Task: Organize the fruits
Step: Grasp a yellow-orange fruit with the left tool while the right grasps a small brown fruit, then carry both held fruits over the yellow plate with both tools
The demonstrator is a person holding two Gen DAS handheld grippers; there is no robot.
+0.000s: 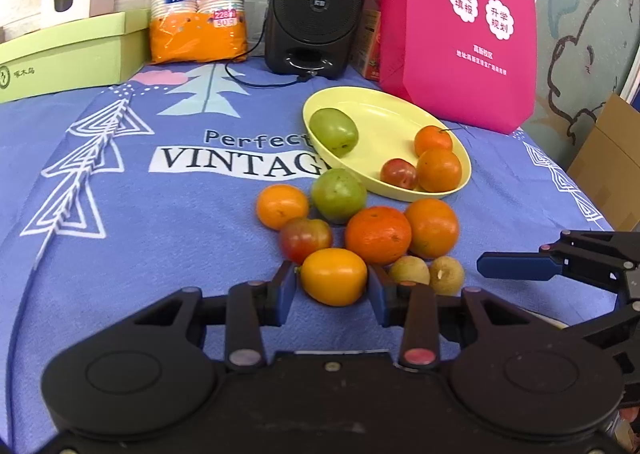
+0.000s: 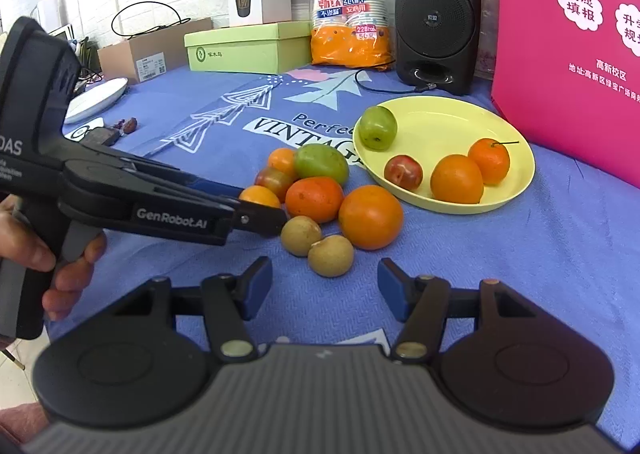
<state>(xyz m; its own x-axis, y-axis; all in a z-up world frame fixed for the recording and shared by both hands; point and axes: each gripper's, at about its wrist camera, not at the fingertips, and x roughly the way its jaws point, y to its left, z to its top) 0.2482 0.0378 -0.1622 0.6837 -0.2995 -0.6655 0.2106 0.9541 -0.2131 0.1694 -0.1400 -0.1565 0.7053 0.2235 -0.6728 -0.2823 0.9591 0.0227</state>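
Fruit is heaped on the blue cloth (image 1: 160, 254) just ahead of both grippers. The yellow-orange fruit (image 1: 333, 276) at the pile's near edge is clamped between the pads of the left gripper (image 1: 333, 286). The right gripper (image 2: 325, 286) is held spread and empty, two small brown fruits (image 2: 316, 244) lying just beyond its fingertips. Farther ahead, the yellow plate (image 2: 440, 113) is seen carrying four fruits.
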